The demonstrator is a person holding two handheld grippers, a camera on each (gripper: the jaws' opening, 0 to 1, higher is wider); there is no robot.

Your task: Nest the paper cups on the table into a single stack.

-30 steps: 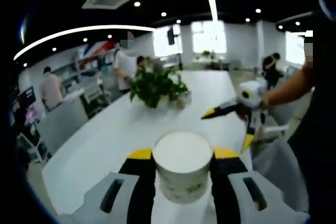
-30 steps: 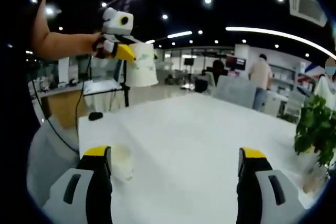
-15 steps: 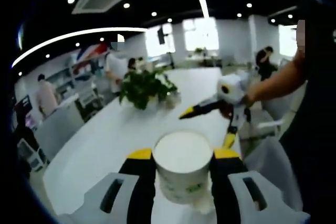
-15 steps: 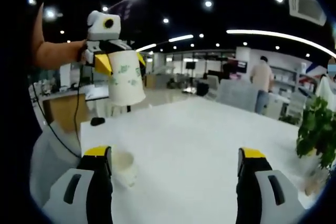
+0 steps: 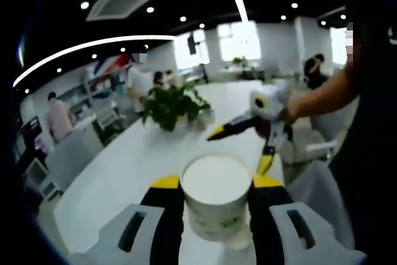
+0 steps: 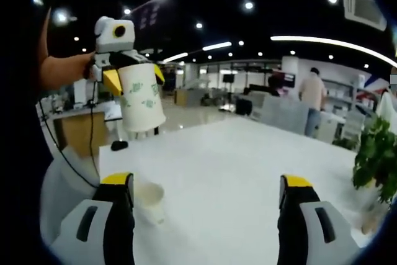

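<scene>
My left gripper (image 5: 216, 185) is shut on a white paper cup (image 5: 216, 202) with green print, its white bottom facing the camera. In the right gripper view that held cup (image 6: 141, 97) hangs mouth-down and slightly tilted in the left gripper (image 6: 127, 71), above a second paper cup (image 6: 151, 200). This second cup stands mouth-up on the white table (image 6: 236, 172), just right of my right gripper's left jaw. My right gripper (image 6: 205, 184) is open with nothing between its jaws. The left gripper view shows the right gripper (image 5: 245, 144) open over the table, held by a person's hand.
A potted green plant (image 5: 173, 105) stands mid-table, also visible at the right edge as the plant (image 6: 375, 159). The table's near edge (image 6: 102, 153) runs close to the standing cup. Chairs, desks and several people are in the office behind.
The left gripper has carried the held cup lower and closer over the standing cup, turning it more upright. The right gripper stays open and has shifted slightly inward.
</scene>
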